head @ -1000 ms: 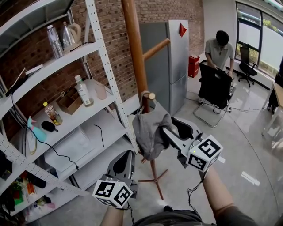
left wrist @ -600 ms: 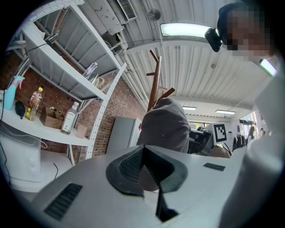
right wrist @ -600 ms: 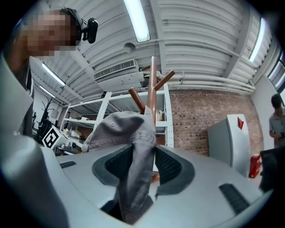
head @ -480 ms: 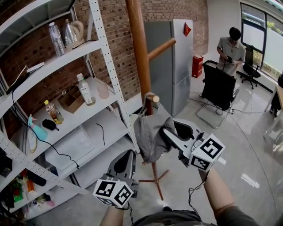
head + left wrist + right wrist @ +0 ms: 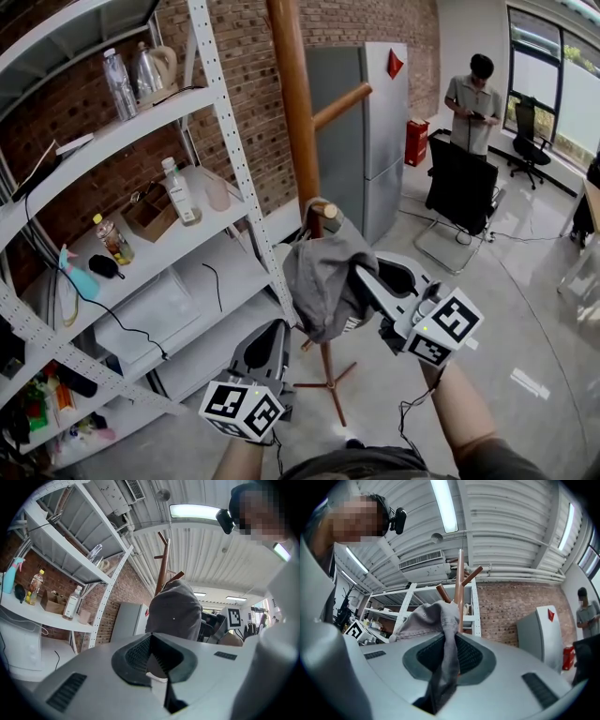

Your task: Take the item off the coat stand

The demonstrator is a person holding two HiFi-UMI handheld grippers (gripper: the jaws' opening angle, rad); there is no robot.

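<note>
Centre frame: my right gripper (image 5: 364, 286) was closing on a fold of the soft, likely light grey cap (image 5: 319, 272) on the coat stand (image 5: 292, 112); my left gripper (image 5: 267, 345), below, was shut and empty.

left claw (image 5: 269, 337): grey, black pads | right claw (image 5: 366, 284): same | marker cubes (image 5: 241, 410): black-white squares | cable (image 5: 403, 419): black, thin

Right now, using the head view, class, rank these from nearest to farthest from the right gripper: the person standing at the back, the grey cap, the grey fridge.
1. Grey cap: hanging on the coat stand, its fabric between the closing jaws of the right gripper.
2. Grey fridge: behind the stand, centre of the view.
3. Person: far back, upper right.
</note>
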